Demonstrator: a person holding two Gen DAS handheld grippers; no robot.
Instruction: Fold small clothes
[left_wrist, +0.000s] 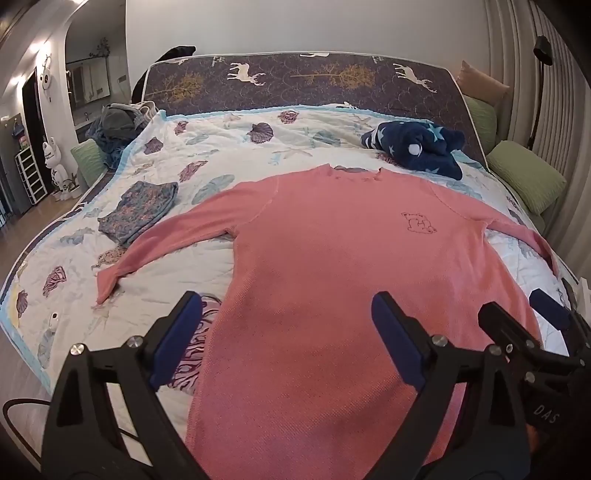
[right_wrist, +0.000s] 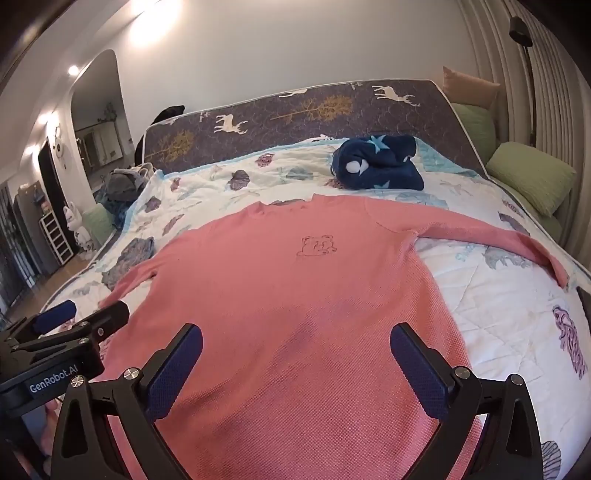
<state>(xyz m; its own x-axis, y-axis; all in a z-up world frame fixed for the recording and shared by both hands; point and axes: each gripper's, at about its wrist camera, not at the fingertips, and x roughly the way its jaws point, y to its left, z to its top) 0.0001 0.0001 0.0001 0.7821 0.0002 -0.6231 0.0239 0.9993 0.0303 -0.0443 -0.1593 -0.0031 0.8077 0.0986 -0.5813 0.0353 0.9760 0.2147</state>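
Home bedroom: bed (left_wrist: 229, 155) with quilt, green pillows (left_wrist: 524, 177), clothes about.

We see a white quilt (left_wrist: 207, 158) printed with purple shells and pale blue leaves, spread over the bed and edged in light blue. Behind it stands a dark mattress (left_wrist: 295, 83) on its side against the wall, patterned with white deer and golden trees. To the right of the bed lie green cushions (right_wrist: 532, 177), with a peach-coloured cushion (right_wrist: 469, 86) further back beside the ribbed wall. A black floor lamp (left_wrist: 543, 48) rises near that wall. At the left, beyond the bed, we make out a white cartoon figurine (left_wrist: 55, 162) on the wooden floor next to a white shelf rack (left_wrist: 31, 173).
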